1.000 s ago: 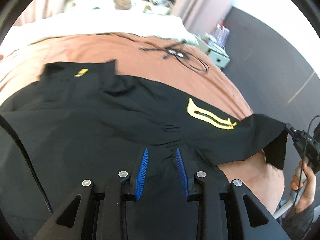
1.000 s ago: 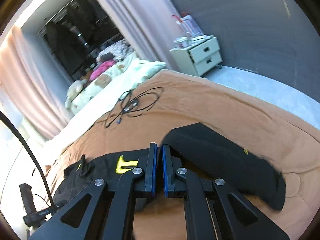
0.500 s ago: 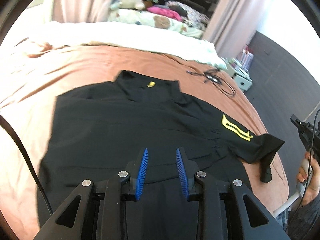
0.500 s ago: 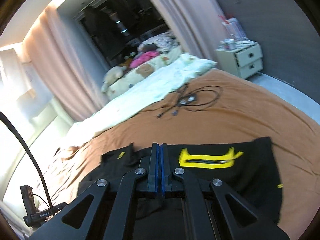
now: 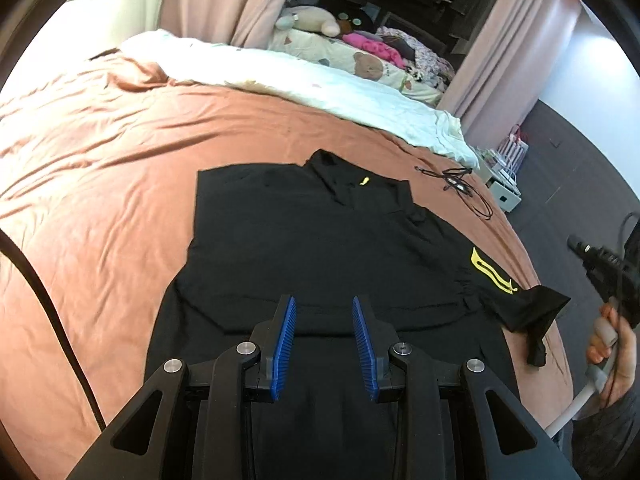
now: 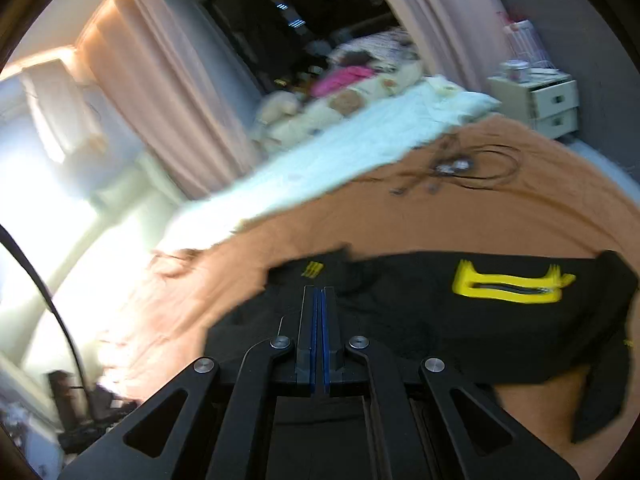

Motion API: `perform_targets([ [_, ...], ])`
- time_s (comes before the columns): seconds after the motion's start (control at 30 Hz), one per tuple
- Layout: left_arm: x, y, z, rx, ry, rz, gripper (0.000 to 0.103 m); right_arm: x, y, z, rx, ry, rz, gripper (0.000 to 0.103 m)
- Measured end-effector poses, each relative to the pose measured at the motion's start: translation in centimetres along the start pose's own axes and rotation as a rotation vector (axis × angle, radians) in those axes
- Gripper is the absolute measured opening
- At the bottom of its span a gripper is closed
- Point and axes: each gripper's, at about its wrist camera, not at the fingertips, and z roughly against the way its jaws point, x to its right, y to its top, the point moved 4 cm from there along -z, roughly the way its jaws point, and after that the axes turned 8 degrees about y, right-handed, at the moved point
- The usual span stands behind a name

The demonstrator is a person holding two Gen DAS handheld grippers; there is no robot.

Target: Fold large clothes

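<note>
My left claw (image 5: 323, 322) hangs over the near hem of the shirt (image 5: 312, 240) with its blue pads (image 5: 285, 344) spread apart and nothing between them. My right claw (image 6: 319, 308) has its pads pressed flat together, empty, pointing across the shirt's near part; in the left view it shows at the far right, gripped by my right hand (image 5: 612, 354), off the bed's right edge.

The shirt is black and lies spread on the brown bedspread (image 5: 100, 184), toward the bed's near right side, collar (image 5: 352, 184) pointing to the far edge (a small yellow tag sits there). Its left side looks folded in to a straight edge. The right sleeve (image 5: 524, 310), by a yellow logo (image 5: 490, 272), reaches the bed's right edge and droops over it.

Beyond the collar, near the far right corner, a tangle of black cable (image 5: 460, 188) rests on the bedspread. A white blanket (image 5: 312, 84) runs along the far edge. A nightstand (image 6: 540, 104) stands past the right corner.
</note>
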Motion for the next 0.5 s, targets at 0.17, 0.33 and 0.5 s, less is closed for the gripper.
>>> perform_targets([
  [0.17,-1.3,-1.0,-0.9,-0.031,0.036,0.005,0.034,10.9,-2.2,0.7,-0.058,-0.083,-0.177,0.0],
  [0.33,-2.3,-2.1,-2.7,-0.075,0.05,0.023,0.038,19.4,-4.3,4.0,-0.068,-0.215,-0.211,0.0],
  [0.5,-1.6,-2.8,-4.4,-0.11,0.056,0.006,0.038,24.6,-3.3,6.7,-0.069,-0.277,-0.204,0.002],
])
